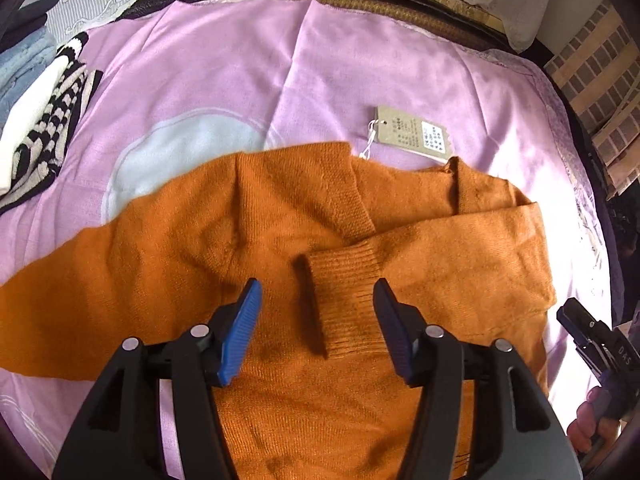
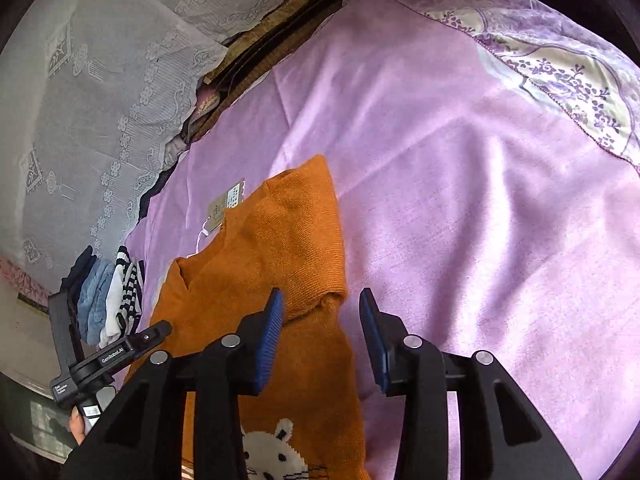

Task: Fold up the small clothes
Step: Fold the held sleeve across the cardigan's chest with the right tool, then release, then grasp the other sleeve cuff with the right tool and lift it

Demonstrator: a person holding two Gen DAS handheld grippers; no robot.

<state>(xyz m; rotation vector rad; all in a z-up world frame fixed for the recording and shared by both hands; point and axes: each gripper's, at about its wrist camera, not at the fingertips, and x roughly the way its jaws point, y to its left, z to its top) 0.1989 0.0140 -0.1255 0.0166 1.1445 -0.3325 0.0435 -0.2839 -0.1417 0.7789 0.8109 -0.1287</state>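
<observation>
bedding: smooth lilac-pink bedsheet [image 1: 224, 80] with a pale round print [image 1: 188, 148]
far edge: white lace-patterned curtain cloth [image 2: 80, 120]; brown woven mat [image 1: 360, 0] beneath it
right edge: purple floral quilt [image 2: 568, 80]
beyond the right edge: brick-patterned surface [image 1: 600, 80]

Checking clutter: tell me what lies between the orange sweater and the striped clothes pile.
In the left wrist view, only bare pink sheet separates the orange sweater from the striped clothes pile.
</observation>
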